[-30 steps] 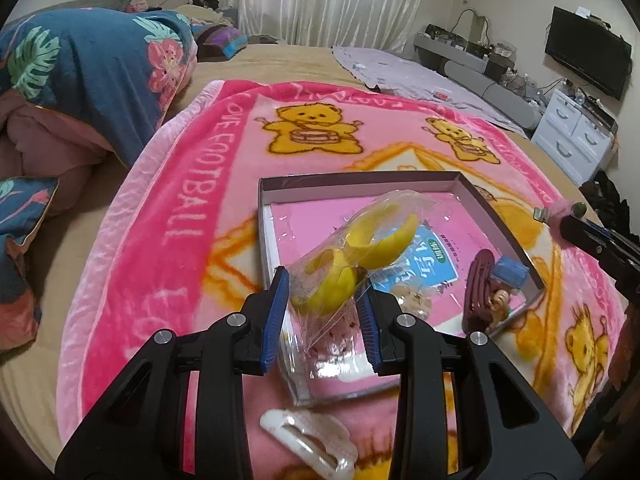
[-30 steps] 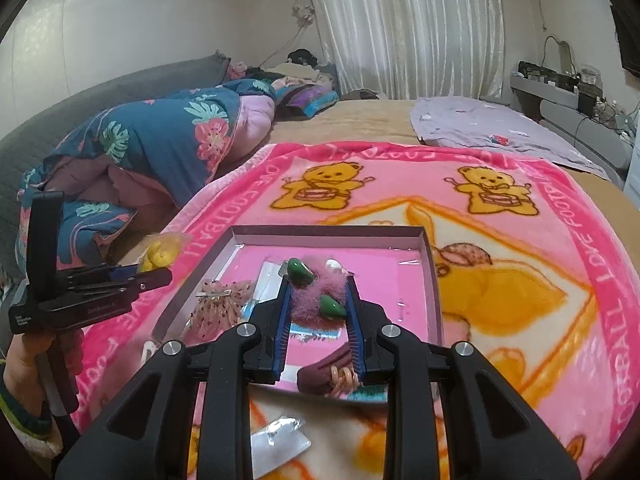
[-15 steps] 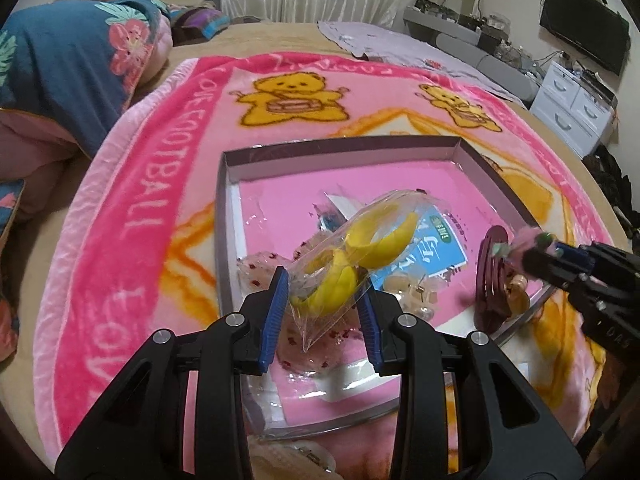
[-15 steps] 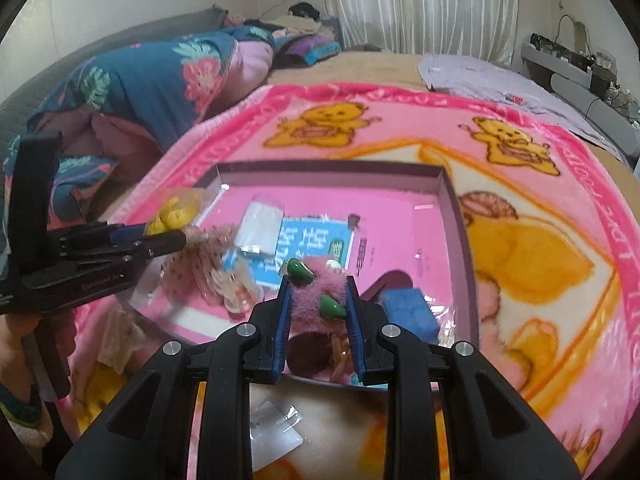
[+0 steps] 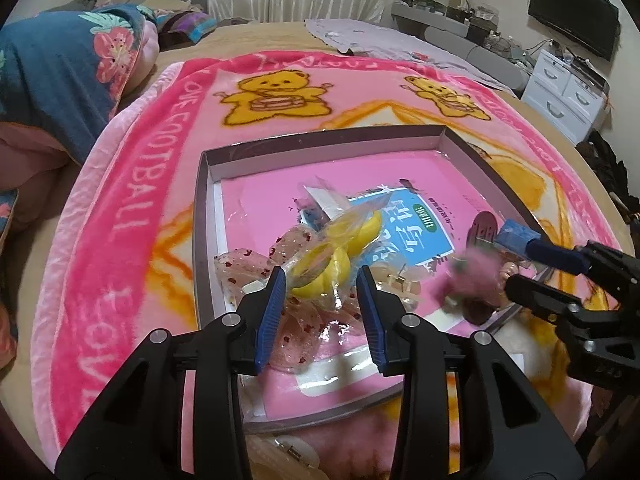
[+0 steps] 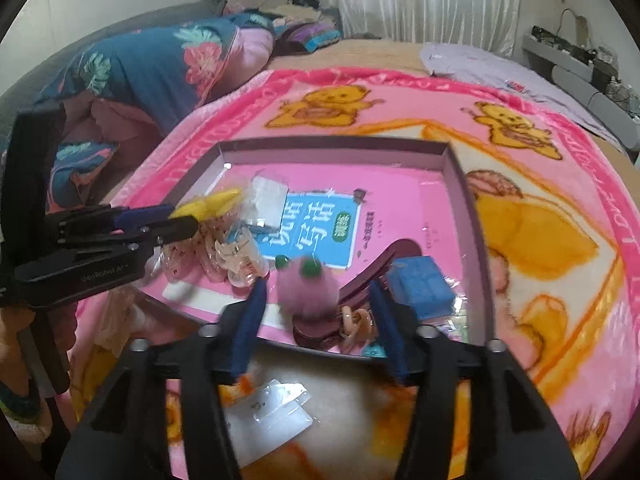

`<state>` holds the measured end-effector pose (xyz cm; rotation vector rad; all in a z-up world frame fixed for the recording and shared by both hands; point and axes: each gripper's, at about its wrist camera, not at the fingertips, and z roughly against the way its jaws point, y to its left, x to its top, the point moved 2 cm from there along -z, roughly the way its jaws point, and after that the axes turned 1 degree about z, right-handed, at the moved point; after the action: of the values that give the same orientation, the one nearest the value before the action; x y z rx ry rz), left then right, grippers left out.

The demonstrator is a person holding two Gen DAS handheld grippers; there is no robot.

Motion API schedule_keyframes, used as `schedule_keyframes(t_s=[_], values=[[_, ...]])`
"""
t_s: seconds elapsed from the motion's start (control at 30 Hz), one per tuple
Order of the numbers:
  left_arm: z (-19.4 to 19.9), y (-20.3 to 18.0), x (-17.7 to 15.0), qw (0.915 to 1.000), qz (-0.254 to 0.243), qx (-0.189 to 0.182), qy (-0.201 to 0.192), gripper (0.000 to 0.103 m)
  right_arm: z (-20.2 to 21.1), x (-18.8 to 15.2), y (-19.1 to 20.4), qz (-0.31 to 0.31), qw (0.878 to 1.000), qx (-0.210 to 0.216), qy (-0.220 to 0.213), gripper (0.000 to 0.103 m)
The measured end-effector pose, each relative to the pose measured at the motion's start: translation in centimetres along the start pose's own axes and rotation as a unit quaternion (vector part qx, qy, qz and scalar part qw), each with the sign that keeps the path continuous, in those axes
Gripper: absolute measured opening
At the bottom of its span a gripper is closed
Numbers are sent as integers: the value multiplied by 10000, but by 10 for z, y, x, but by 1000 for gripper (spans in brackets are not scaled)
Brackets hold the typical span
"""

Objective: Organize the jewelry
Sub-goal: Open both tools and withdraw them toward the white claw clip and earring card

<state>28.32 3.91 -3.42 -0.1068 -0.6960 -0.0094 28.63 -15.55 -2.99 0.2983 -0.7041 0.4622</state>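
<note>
Blue-padded, the left hand-held gripper pinches a clear bag of yellow clips over the near left part of the tray. The right hand-held gripper is opening its jaws, and the pink pompom sits loose between them, clear of both pads, by the tray's near rim. Beside it lie a maroon clip and a blue box. Farther in lies a blue-printed card. Under the tray spreads a pink bear blanket on the bed.
</note>
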Motion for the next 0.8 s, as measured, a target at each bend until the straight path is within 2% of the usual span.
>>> schedule_keyframes(t_s=[0.03, 0.2, 0.27, 0.4, 0.67, 0.7, 0.8], values=[[1, -1, 0, 10000, -2, -7, -15, 30, 5, 0, -1, -9, 10000, -23, -63, 58], [13, -3, 2, 9999, 4, -20, -131, 34, 34, -2, -8, -71, 9989, -190, -429, 78], [19, -4, 4, 9998, 13, -26, -191, 37, 44, -2, -10, -106, 9984, -199, -515, 79], [33, -7, 4, 9995, 29, -42, -302, 50, 63, -3, -10, -215, 9971, -169, -706, 89], [74, -7, -1, 9980, 133, 14, -621, 80, 88, -11, 0, -201, 9960, -78, -864, 89], [79, -6, -2, 9977, 161, 29, -663, 87, 90, -12, 2, -197, 9959, -70, -875, 89], [93, -5, -7, 9969, 206, 95, -751, 92, 100, -15, 4, -193, 9955, -71, -924, 89]])
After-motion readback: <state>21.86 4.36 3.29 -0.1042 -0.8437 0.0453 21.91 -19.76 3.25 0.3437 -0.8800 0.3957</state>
